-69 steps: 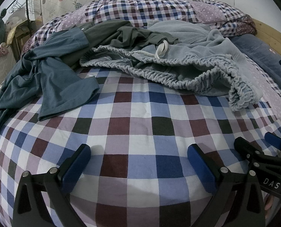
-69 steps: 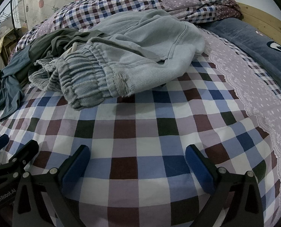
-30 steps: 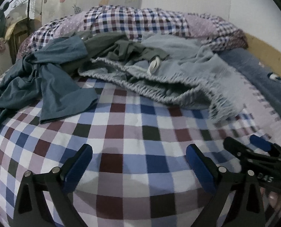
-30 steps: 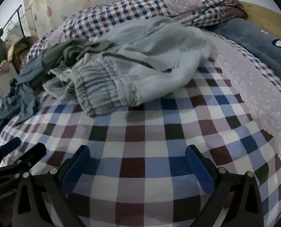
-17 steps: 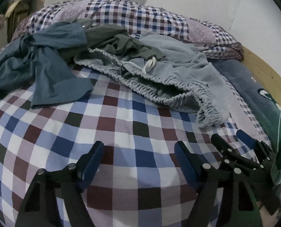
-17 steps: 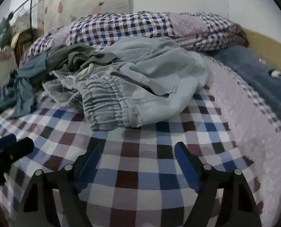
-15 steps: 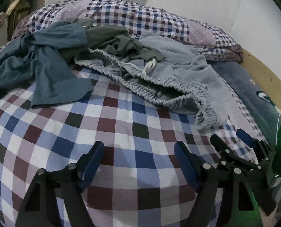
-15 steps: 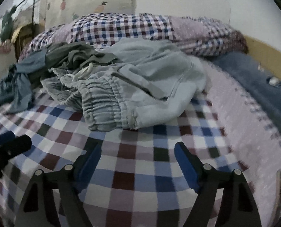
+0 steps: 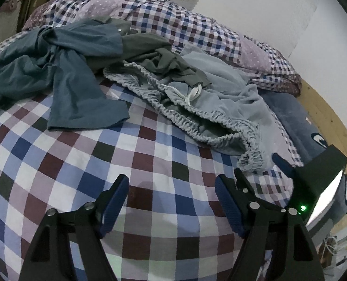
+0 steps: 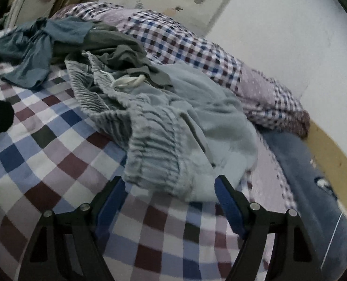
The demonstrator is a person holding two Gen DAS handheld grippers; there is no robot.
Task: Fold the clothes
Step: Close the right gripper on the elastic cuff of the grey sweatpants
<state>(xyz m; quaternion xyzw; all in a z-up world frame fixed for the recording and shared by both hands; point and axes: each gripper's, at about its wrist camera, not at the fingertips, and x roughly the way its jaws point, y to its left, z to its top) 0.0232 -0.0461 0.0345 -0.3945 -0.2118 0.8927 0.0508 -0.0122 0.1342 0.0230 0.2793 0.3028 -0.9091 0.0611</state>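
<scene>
A heap of clothes lies on the checked bed sheet [image 9: 103,164]. It holds pale grey-blue sweatpants [image 9: 222,98] [image 10: 196,117] with gathered elastic and a white drawstring [image 9: 192,94], an olive-green garment [image 9: 154,53] and a teal shirt [image 9: 75,82] at the left. My left gripper [image 9: 171,182] hovers open over bare sheet, short of the heap. My right gripper [image 10: 169,182] is open too. The sweatpants' gathered edge reaches in between its fingertips, and the pads stand apart from the cloth. In the left wrist view the right gripper [image 9: 261,169] sits at that same edge.
A rolled checked duvet [image 9: 173,23] lies behind the clothes against the white wall. A dark blue pillow [image 9: 295,121] and the wooden bed frame [image 9: 325,117] run along the right. Cluttered furniture stands beyond the bed at the far left [image 10: 28,2].
Both grippers' jaws have narrowed somewhat. Both views have rolled and moved towards the heap. The right gripper has come up to the sweatpants' gathered edge, which now lies between its fingertips.
</scene>
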